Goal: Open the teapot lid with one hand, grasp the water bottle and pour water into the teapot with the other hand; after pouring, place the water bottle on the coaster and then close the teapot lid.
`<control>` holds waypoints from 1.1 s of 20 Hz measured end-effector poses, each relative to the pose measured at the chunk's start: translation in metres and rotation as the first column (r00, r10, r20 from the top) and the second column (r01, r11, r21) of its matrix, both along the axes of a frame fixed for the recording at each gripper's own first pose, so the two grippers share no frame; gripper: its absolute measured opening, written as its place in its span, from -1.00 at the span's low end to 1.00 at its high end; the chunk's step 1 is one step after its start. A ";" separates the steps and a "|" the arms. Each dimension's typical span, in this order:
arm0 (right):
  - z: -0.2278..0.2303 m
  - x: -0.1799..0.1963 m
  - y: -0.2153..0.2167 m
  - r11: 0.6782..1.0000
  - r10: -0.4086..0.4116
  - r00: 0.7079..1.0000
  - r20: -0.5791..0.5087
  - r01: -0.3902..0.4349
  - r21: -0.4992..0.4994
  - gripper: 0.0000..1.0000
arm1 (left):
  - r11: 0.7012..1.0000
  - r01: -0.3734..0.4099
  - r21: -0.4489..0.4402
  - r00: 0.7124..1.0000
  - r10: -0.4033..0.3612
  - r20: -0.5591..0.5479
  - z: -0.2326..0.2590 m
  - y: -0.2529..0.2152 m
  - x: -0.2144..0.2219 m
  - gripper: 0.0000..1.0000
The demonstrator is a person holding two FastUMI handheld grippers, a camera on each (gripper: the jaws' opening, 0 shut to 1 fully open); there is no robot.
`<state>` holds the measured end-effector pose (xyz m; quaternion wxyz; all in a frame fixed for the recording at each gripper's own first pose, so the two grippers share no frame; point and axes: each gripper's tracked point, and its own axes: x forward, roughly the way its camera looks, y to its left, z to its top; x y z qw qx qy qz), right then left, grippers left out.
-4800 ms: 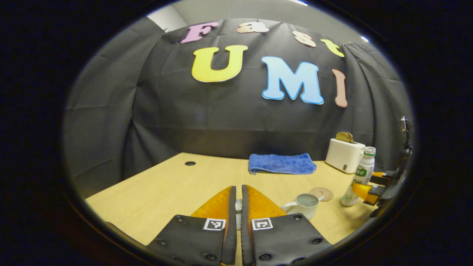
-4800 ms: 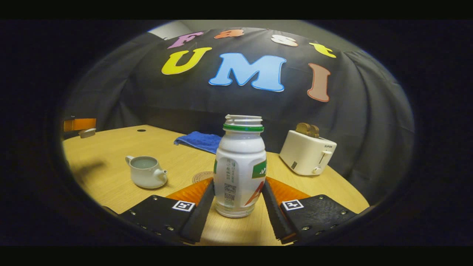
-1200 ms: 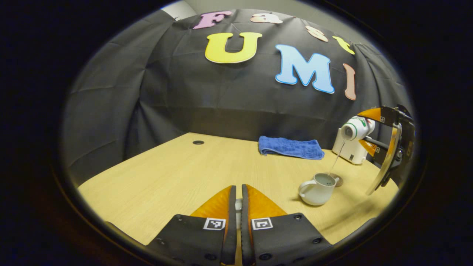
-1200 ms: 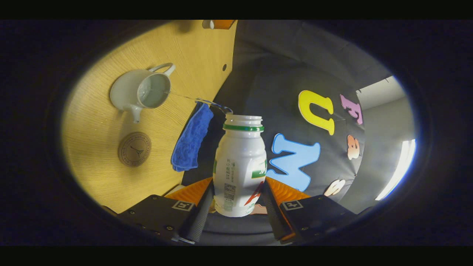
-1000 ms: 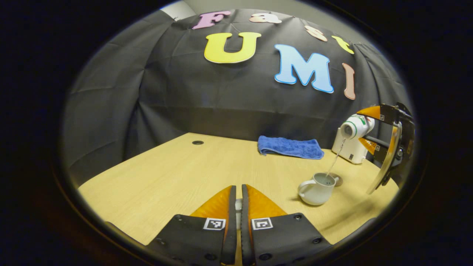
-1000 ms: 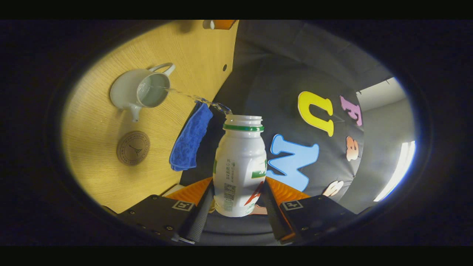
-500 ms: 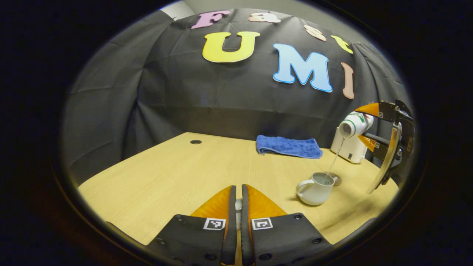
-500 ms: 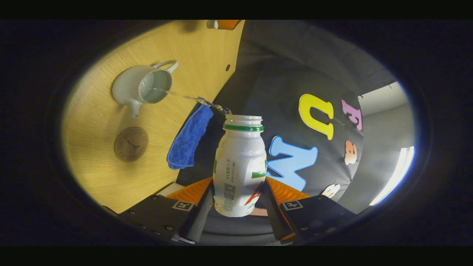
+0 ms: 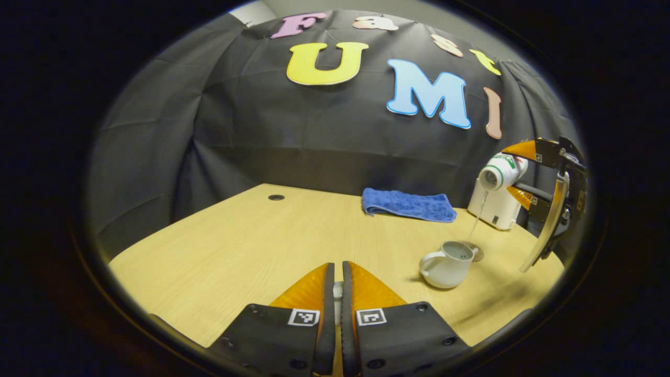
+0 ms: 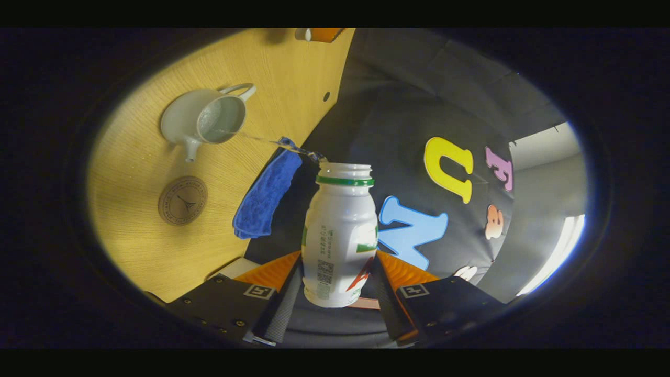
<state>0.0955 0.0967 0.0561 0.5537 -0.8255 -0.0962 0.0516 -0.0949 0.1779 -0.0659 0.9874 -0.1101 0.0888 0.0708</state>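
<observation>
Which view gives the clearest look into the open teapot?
The right gripper view: it looks down into the teapot, showing its mouth, handle, spout and the water stream landing inside. The left gripper view shows the teapot from the side, farther off, with little of the inside visible.

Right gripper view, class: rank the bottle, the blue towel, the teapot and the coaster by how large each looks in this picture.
1. Bottle, though it is nearest the camera, so this is unsure.
2. Teapot and blue towel look alike; not ranked.
3. Coaster, smallest.
</observation>
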 end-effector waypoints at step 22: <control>0.014 0.000 0.019 0.991 0.065 0.997 0.049 -0.059 -0.122 0.42 | 1.000 0.001 -0.025 1.000 -0.002 -0.017 -0.011 0.000 -0.003 -0.70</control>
